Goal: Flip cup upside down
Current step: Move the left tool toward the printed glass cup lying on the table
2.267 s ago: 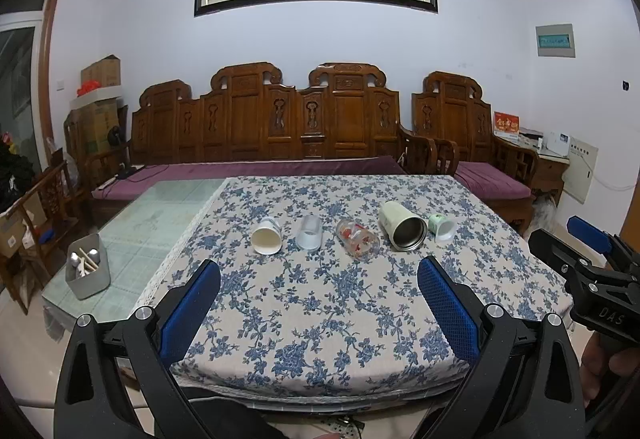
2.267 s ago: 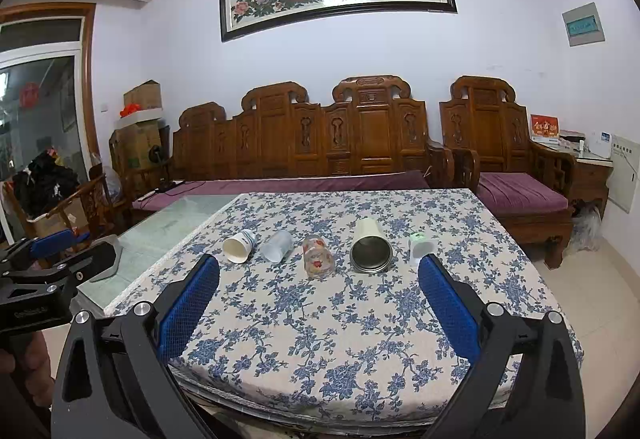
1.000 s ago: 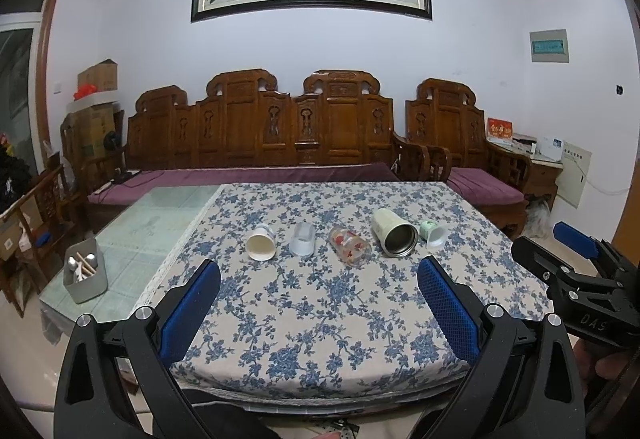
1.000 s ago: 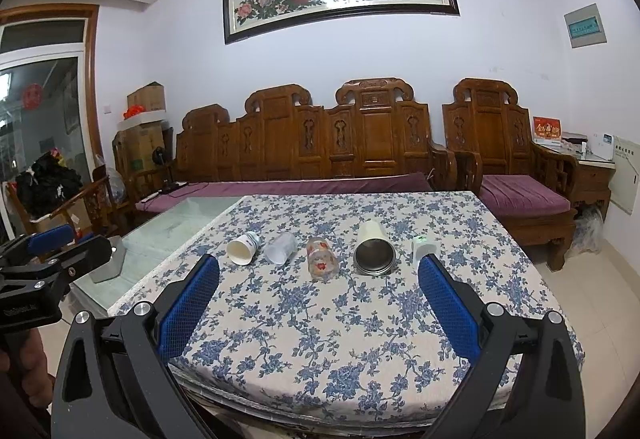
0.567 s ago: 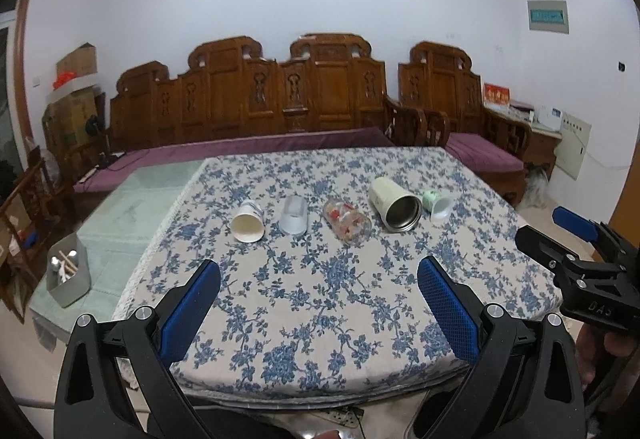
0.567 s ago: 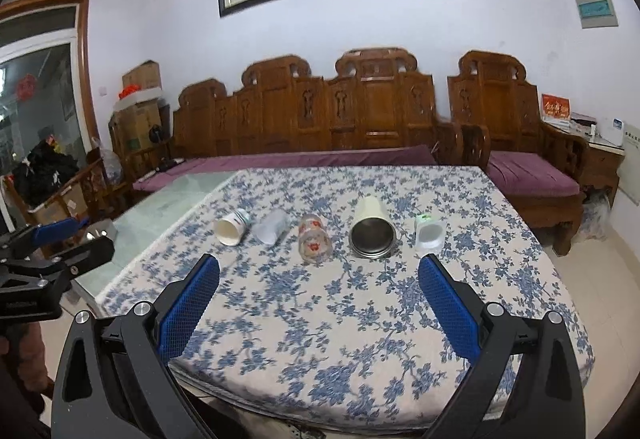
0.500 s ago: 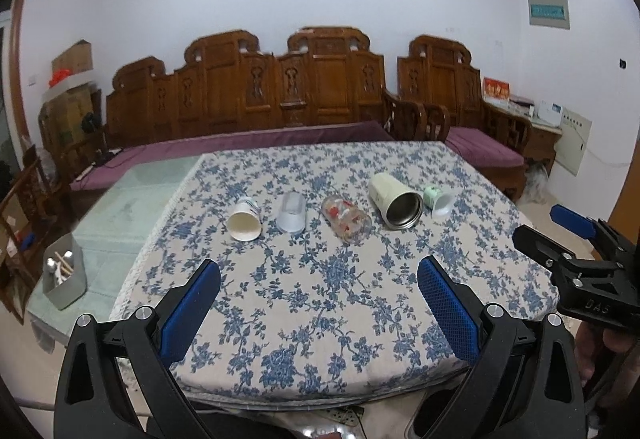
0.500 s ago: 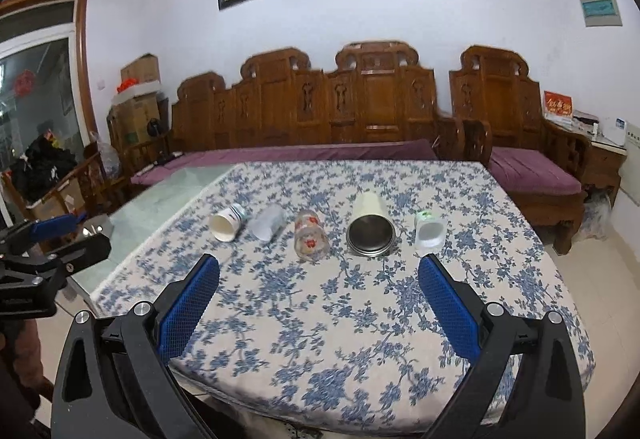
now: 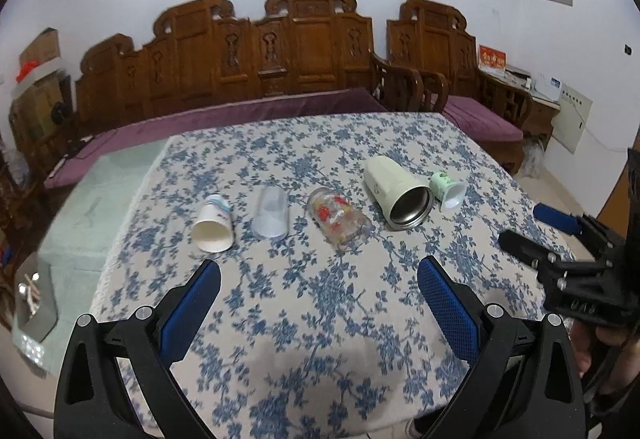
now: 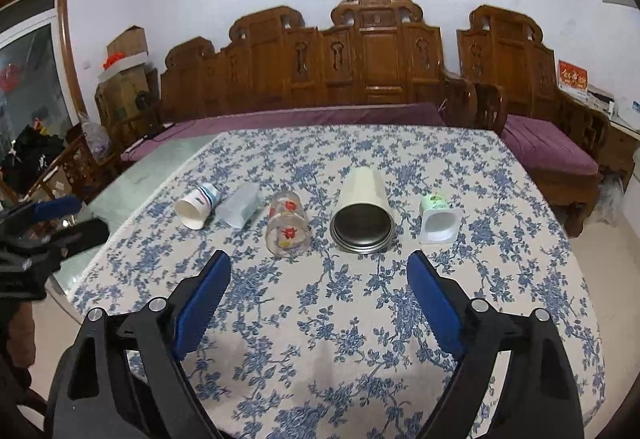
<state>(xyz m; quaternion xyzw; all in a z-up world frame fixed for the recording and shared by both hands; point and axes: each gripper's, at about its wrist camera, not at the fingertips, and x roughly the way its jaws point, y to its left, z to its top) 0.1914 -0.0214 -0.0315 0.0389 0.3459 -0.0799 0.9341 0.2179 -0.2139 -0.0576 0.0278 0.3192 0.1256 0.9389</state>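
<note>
Both hand-held grippers have come forward and tipped down since a second ago: the cups now sit larger and lower in each wrist view, and the wall painting is cut off at the top.

Left hand-held gripper (image 9: 319,281): jaws wide, holding nothing, over the near edge of the tabletop (image 9: 304,359). Right hand-held gripper (image 10: 319,271): jaws wide, holding nothing, also over the near edge.

Five cups lie on their sides in a row across the middle of the tabletop, mouths toward the near edge, none moved:
- paper cup (image 9: 213,224), nearest the left edge
- frosted plastic cup (image 9: 271,212), just beside it
- printed glass (image 9: 339,219), centre
- cream steel tumbler (image 9: 398,191), largest
- small green cup (image 9: 448,189), nearest the right edge, close against the tumbler

Judgement: approach phase, no contact yet, no cup turned over. The right gripper lines up roughly between the glass (image 10: 288,223) and the tumbler (image 10: 363,213); the left sits between the frosted cup and the glass. Which cup goes first cannot be told. The round bodies may roll on the cloth when pinched.
</note>
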